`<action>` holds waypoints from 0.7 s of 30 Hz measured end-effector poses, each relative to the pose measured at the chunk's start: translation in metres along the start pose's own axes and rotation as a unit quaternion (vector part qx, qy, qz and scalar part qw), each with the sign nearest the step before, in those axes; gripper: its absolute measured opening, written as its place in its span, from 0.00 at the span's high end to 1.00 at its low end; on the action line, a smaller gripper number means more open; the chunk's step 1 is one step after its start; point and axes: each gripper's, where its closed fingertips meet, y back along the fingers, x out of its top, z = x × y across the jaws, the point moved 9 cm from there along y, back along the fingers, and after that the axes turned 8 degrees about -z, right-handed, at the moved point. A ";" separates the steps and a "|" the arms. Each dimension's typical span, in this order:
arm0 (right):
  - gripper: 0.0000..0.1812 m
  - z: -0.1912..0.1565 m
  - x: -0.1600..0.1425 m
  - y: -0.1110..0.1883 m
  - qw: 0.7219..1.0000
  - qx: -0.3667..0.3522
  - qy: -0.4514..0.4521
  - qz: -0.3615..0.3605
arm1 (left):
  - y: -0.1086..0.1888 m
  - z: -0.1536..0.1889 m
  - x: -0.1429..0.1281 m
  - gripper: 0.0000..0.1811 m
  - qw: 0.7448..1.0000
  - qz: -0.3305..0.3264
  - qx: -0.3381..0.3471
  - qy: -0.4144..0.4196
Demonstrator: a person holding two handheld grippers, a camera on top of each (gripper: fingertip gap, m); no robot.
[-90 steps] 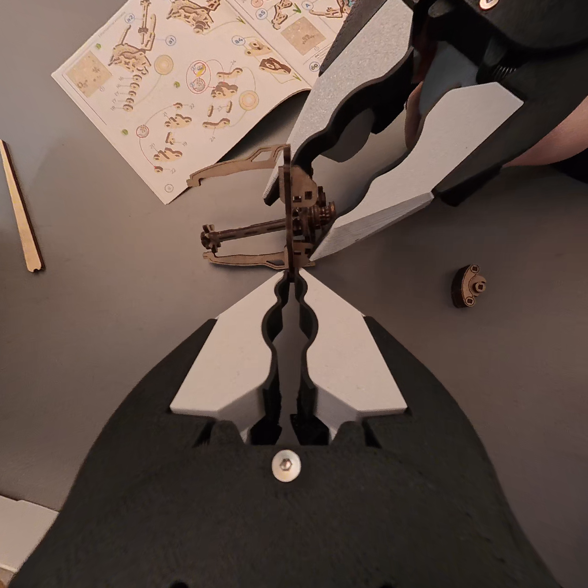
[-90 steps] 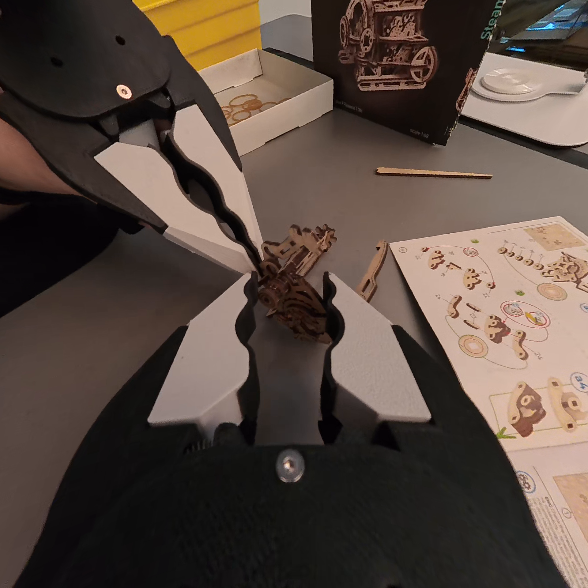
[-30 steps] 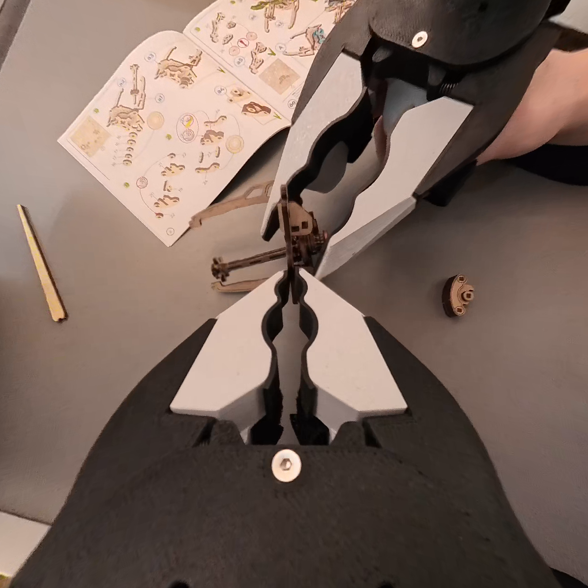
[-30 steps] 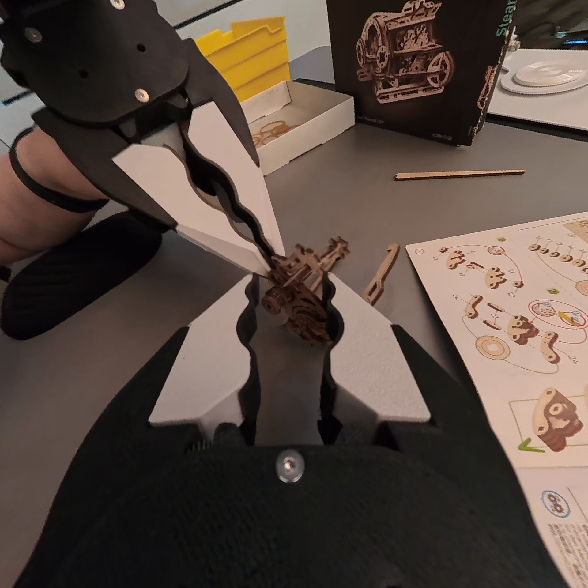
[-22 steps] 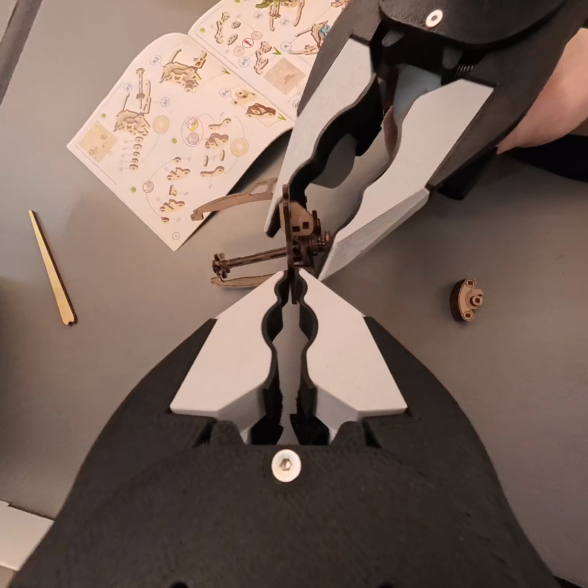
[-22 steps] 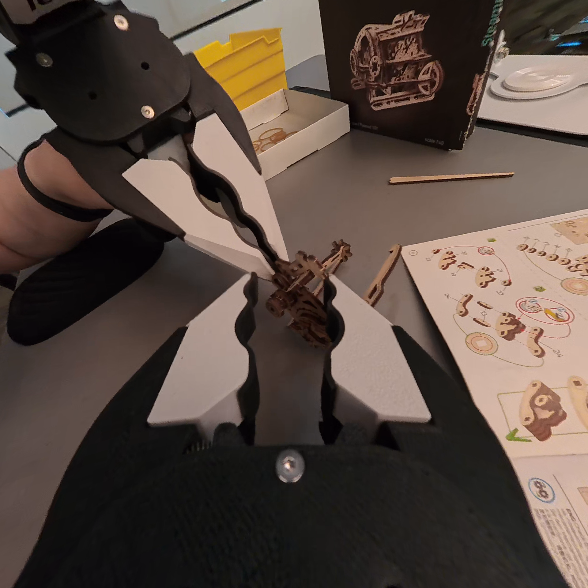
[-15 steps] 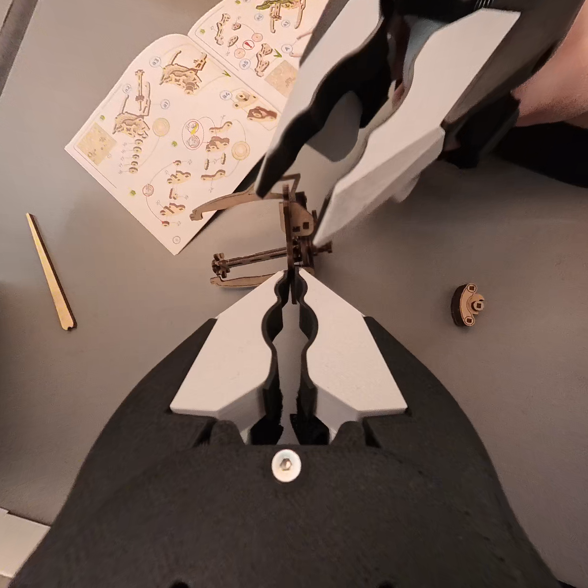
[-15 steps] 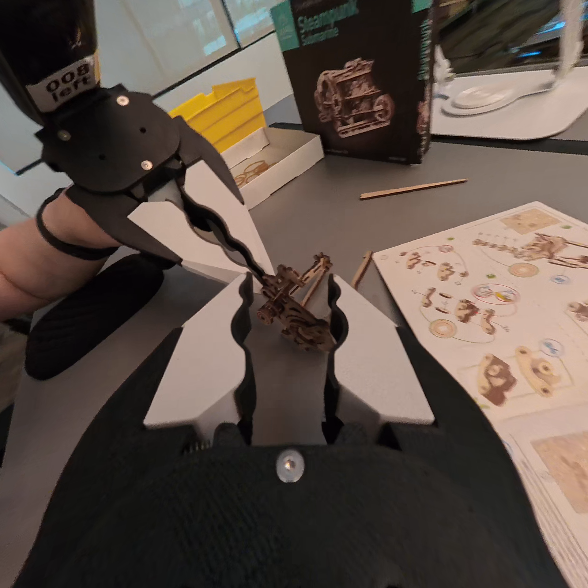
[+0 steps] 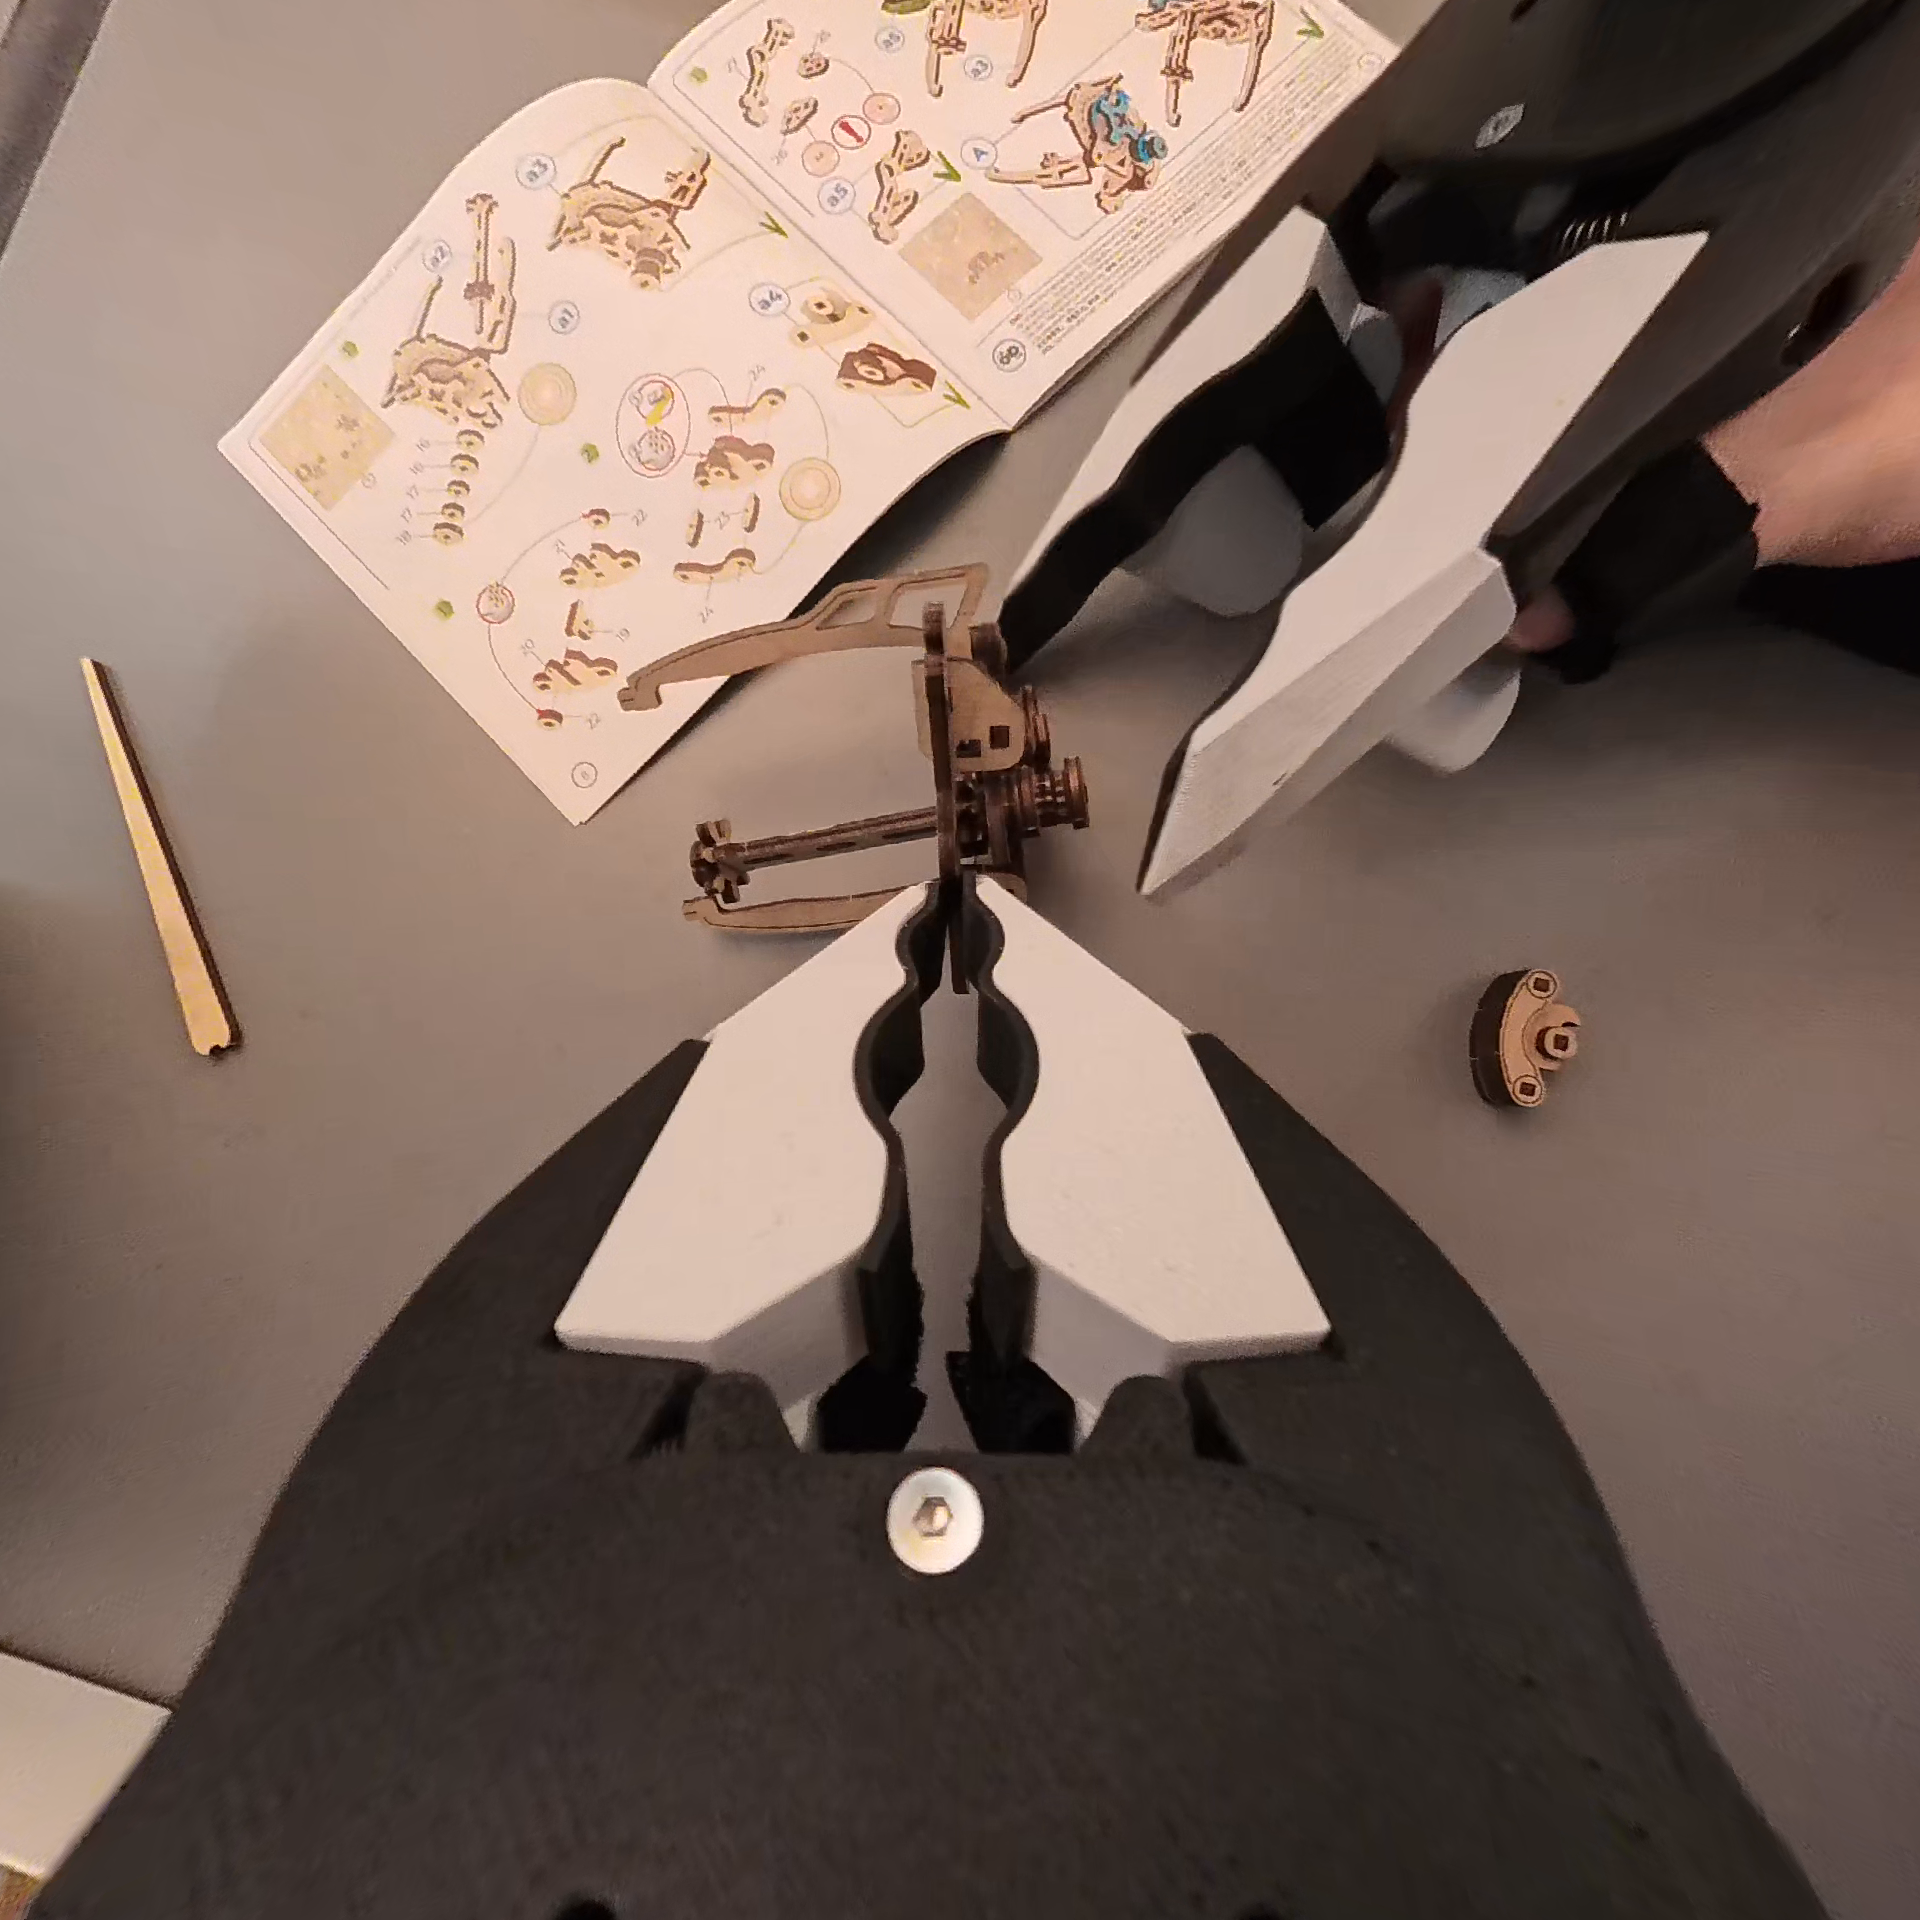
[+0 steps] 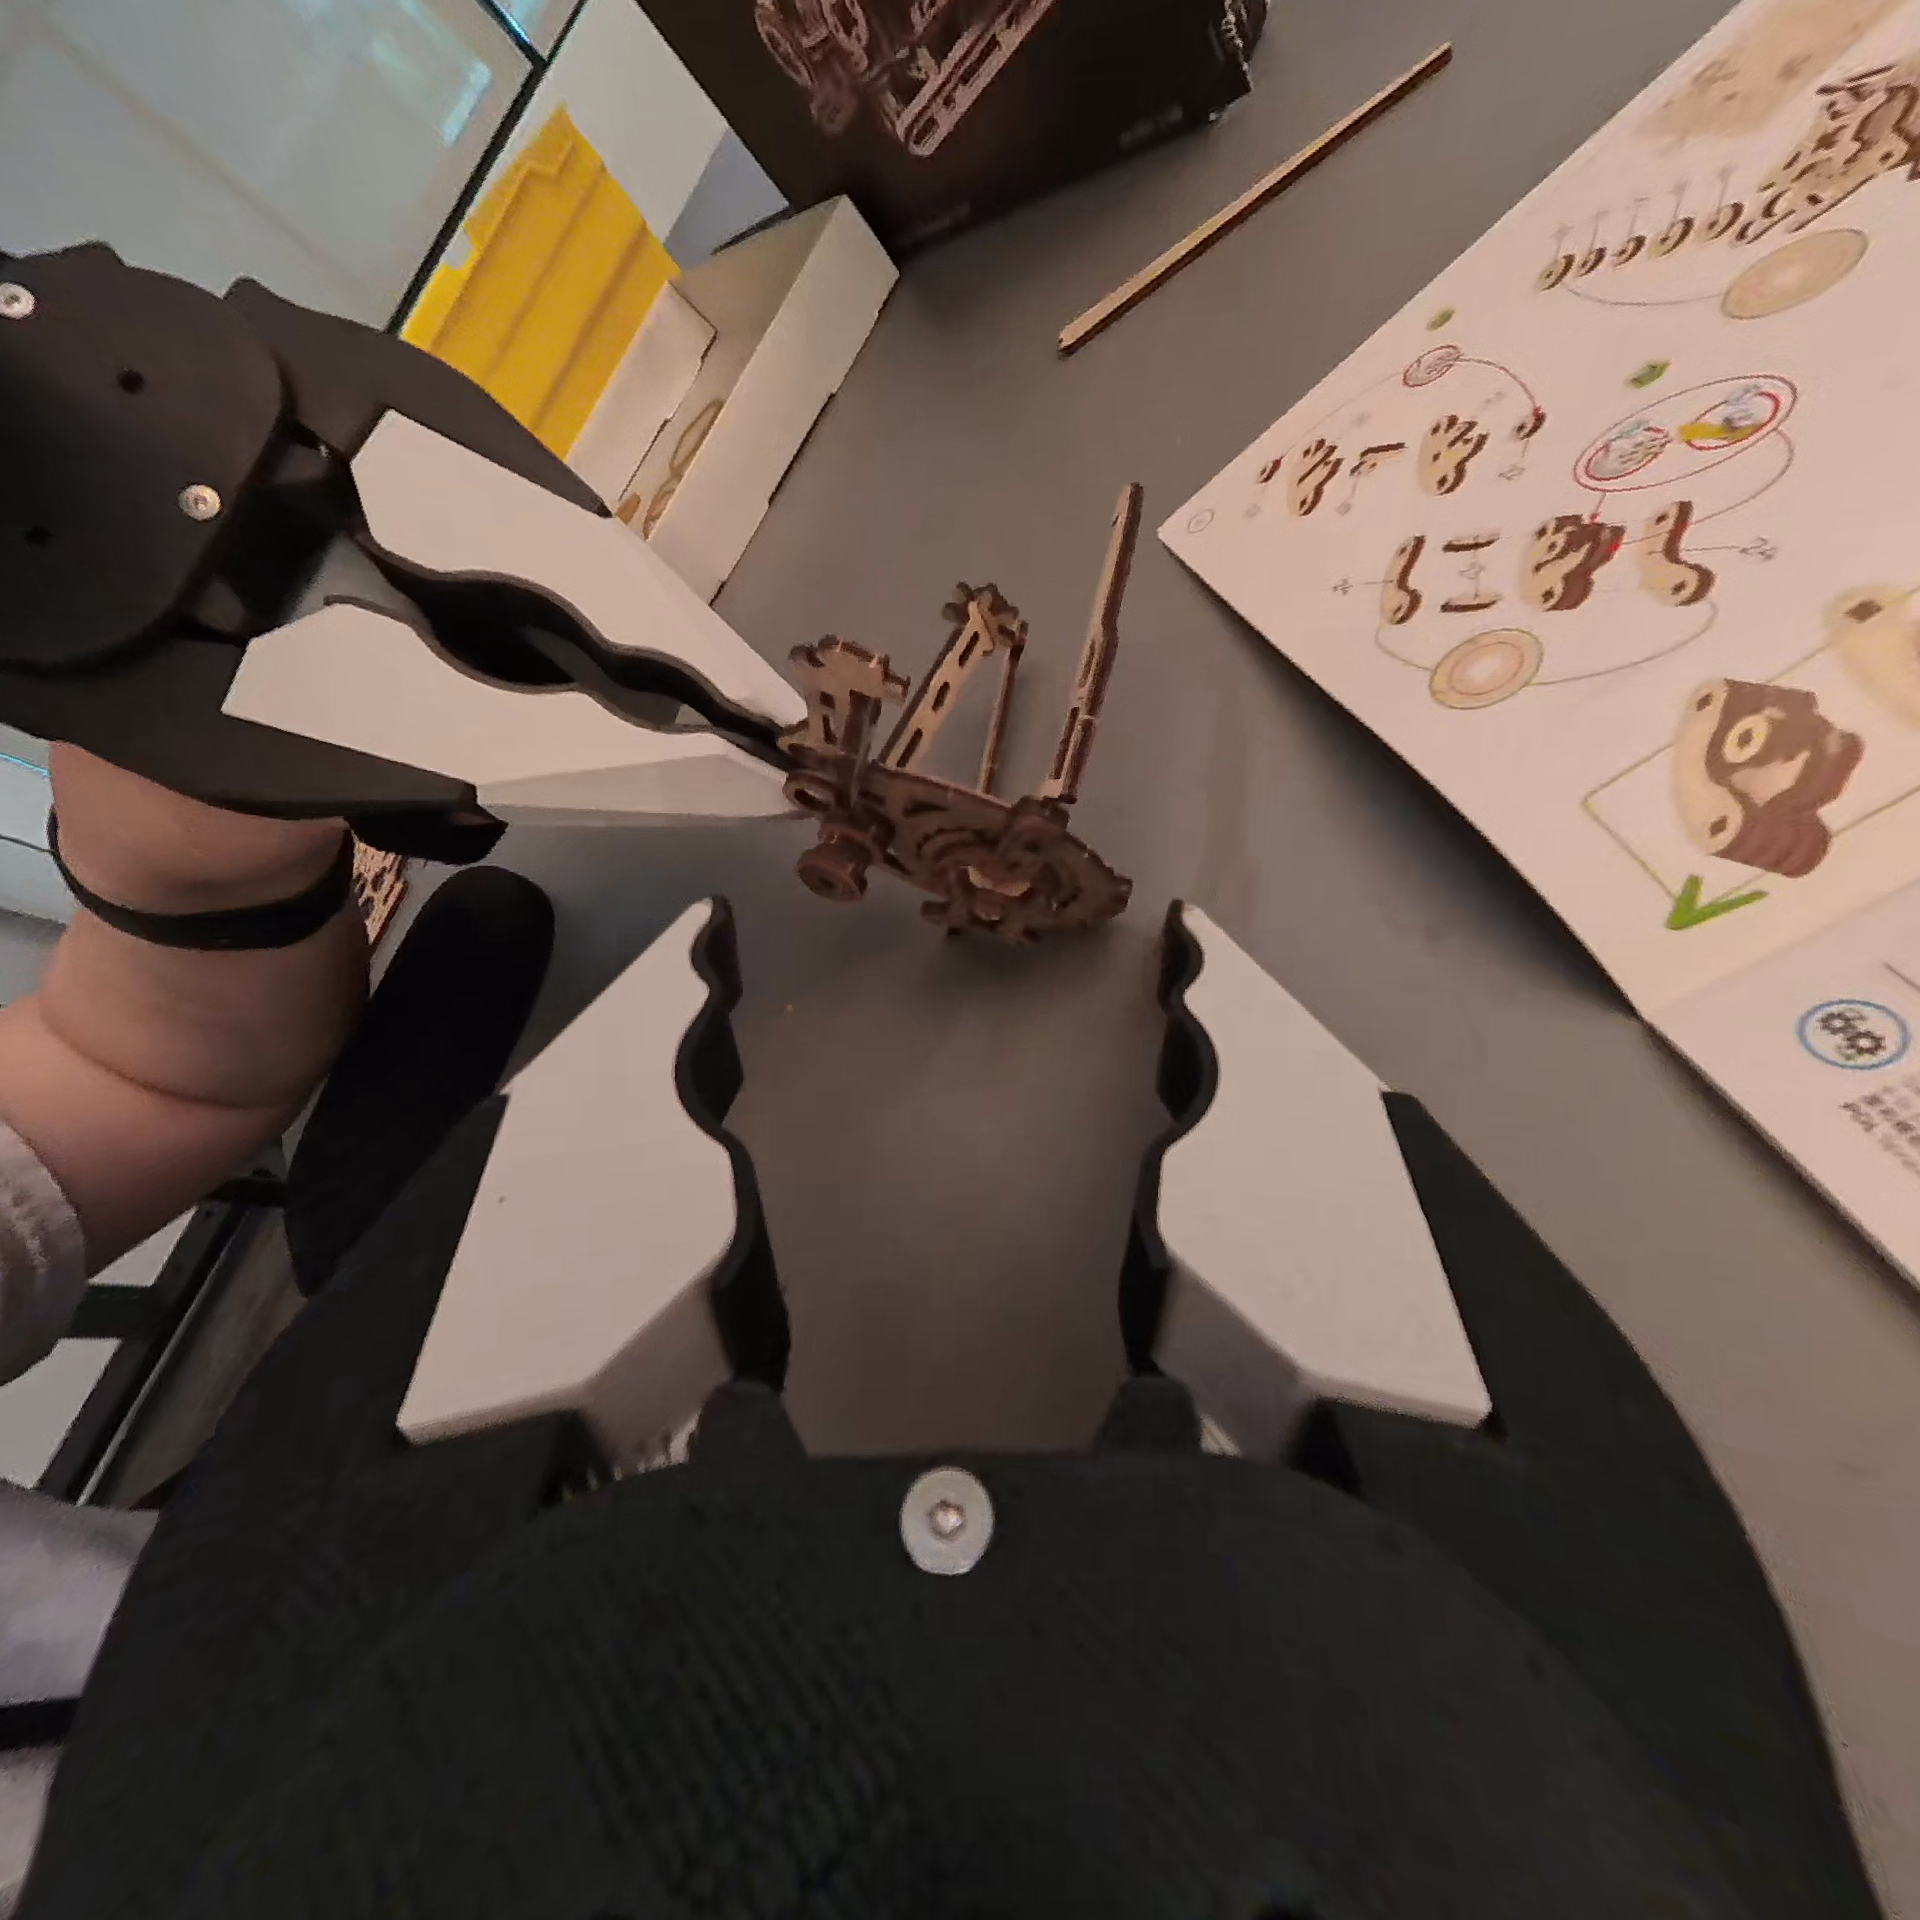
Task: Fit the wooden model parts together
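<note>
While our left hand-held gripper (image 9: 954, 914) stays clamped on the thin edge plate of the wooden model assembly (image 9: 977, 769), our right hand-held gripper (image 10: 940, 920) now stands wide open, drawn back clear of the piece it straddled a moment ago. Assembly sits low over the grey worktop (image 9: 416, 1195), its gear plate (image 10: 966, 862) towards the right wrist camera, its rod and arms (image 9: 821, 842) pointing towards the instruction booklet (image 9: 644, 416). Whether it rests on the worktop or hangs just above, we cannot tell. A loose flat wooden arm (image 9: 800, 639) lies at the booklet's edge. A small round wooden part (image 9: 1522, 1039) lies well apart to the right. A thin wooden stick (image 9: 161, 862) lies off to the left. Beyond, in the right wrist view: white tray (image 10: 769, 405), dark kit box (image 10: 977, 94), yellow bin (image 10: 540, 281).
</note>
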 end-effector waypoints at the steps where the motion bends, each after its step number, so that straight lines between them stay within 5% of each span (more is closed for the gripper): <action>1: 0.56 -0.001 0.000 -0.001 1.000 0.008 -0.009 0.001 | 0.000 0.000 0.000 1.00 1.000 0.001 0.001 0.001; 7: 0.61 0.003 0.005 -0.007 0.999 0.019 -0.045 0.003 | 0.000 0.001 0.000 1.00 1.000 0.000 0.008 0.007; 21: 0.64 -0.007 0.004 -0.016 0.996 -0.087 0.014 0.021 | -0.001 0.000 0.001 1.00 1.000 0.000 0.020 0.022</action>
